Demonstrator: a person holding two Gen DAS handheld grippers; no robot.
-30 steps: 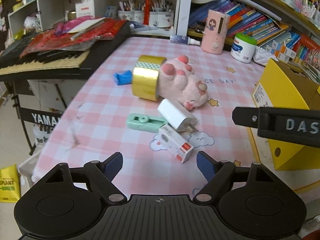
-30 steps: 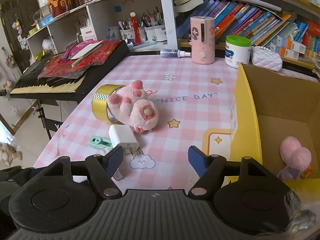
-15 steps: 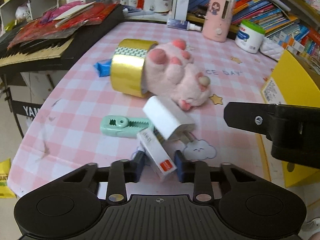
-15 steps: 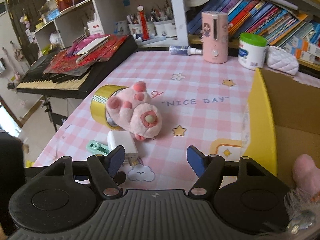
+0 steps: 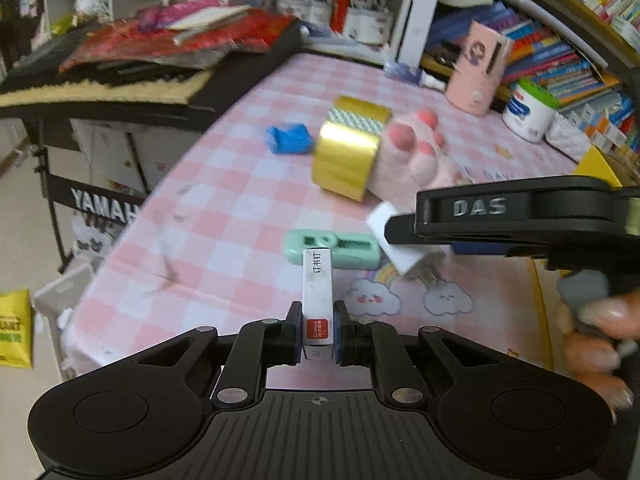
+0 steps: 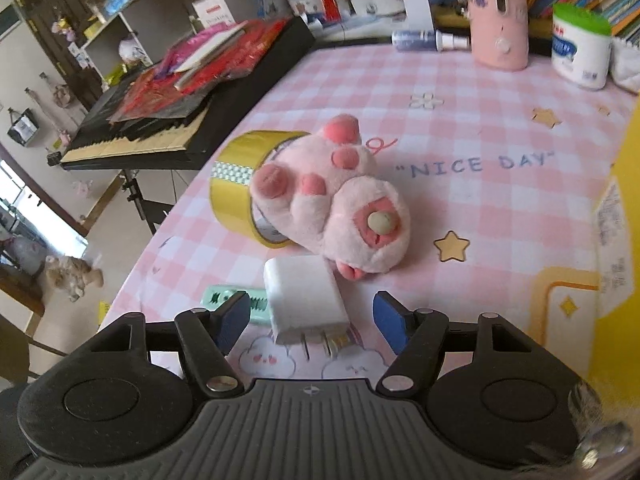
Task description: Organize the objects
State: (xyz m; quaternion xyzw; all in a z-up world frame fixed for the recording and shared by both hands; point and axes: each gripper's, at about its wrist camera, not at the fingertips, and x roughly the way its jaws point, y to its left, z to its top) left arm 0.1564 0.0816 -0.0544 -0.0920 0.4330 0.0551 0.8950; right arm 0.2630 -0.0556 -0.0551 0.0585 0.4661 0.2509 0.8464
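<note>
The left gripper [image 5: 317, 334] clamps a slim white staple box [image 5: 317, 300] (smooth card, red end label), lifted above the mint plastic tape dispenser [image 5: 332, 248]. Beside that lies the glossy white charger [image 6: 304, 300], between the right gripper's [image 6: 310, 318] parted, closing jaws, untouched. Beyond: gold tape roll [image 6: 236, 184], fuzzy pink plush paw [image 6: 340, 200].
</note>
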